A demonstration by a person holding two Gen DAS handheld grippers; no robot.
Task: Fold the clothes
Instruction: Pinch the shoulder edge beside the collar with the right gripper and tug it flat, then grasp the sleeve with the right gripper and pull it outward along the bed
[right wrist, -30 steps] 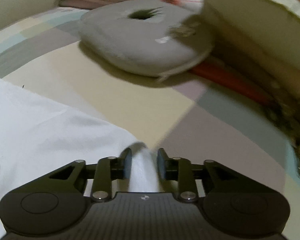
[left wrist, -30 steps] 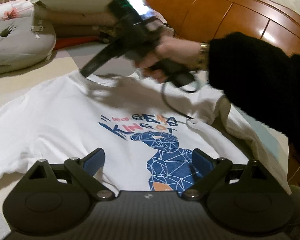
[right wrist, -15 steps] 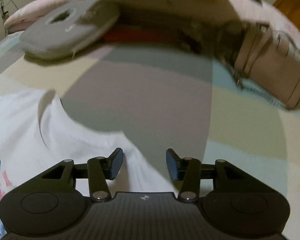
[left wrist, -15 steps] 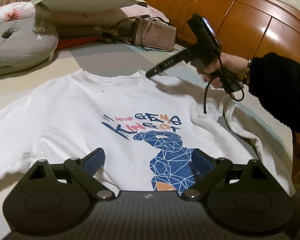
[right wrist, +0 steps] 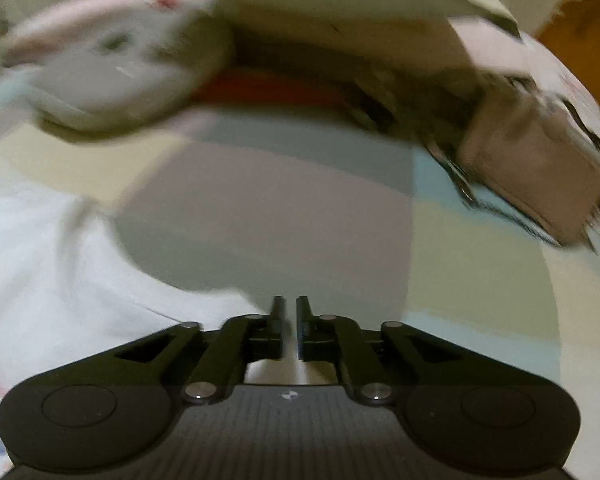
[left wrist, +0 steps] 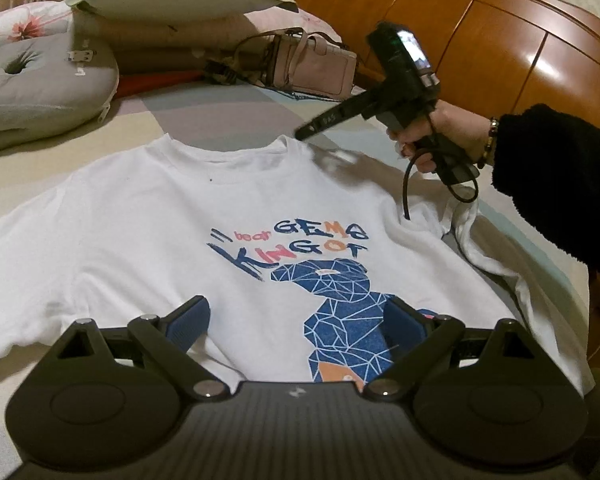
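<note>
While the white cotton T-shirt (left wrist: 148, 240) lies face up and mostly flat on the patchwork bedspread (left wrist: 220, 120), the left gripper (left wrist: 296, 320) hangs over its lower hem at 6 o'clock, blue ribbed pads spread wide with nothing between them. A geometric blue bear print (left wrist: 340, 300) and painted lettering sit on the shirt's chest. Toward 3 o'clock the sleeve (left wrist: 472, 236) is bunched into soft folds.

At about 1 o'clock in the left wrist view, the right gripper (left wrist: 306, 133) reaches down at a slant so that its black tip is right at the ribbed collar. In its own blurred view (right wrist: 289, 312) the narrow fingers are drawn almost together, a thin slit between them; whether fabric is pinched there I cannot tell. The shirt's white shoulder (right wrist: 60, 272) fills that view's 8 o'clock side.

Beyond the collar, a round grey tufted cushion (left wrist: 40, 84) rests at 10 o'clock, a pale pink leather handbag (left wrist: 312, 68) at 12 o'clock, stacked pillows (left wrist: 172, 0) behind, and a glossy wooden headboard (left wrist: 500, 48) curves across 1 to 2 o'clock.
</note>
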